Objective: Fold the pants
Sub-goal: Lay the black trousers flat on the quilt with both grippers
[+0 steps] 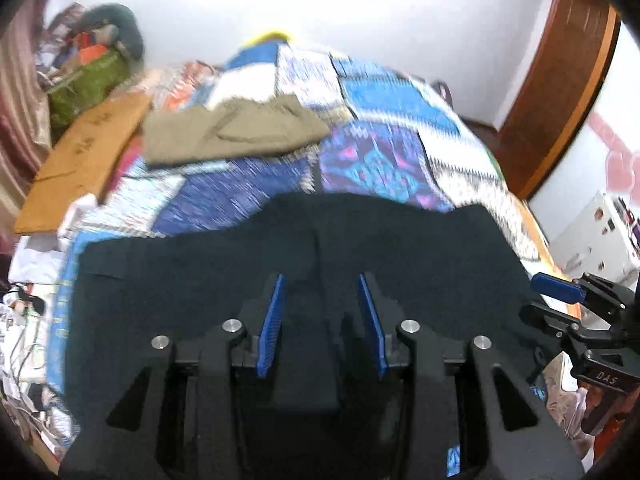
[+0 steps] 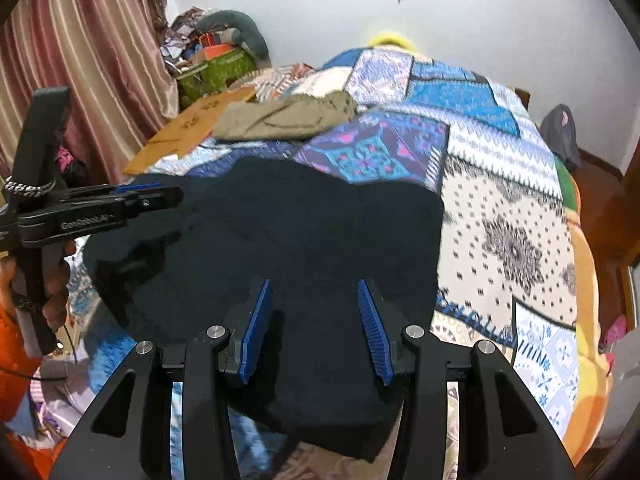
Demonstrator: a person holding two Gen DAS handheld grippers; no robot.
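Pants [image 1: 280, 264], dark, lie spread beneath both half-spread, empty tongs: left gripper [image 1: 322, 292], right gripper [image 2: 314, 296].

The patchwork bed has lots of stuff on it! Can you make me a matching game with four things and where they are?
Things:
1. dark navy pants
2. folded olive-khaki garment
3. flat brown cardboard sheet
4. bright yellow object

Places:
A. far end of the bed, by the white wall
B. nearest, spread under the cameras
C. mid-bed, beyond the pants
D. bed's left edge, near the curtain

Pairs: 1-B, 2-C, 3-D, 4-A
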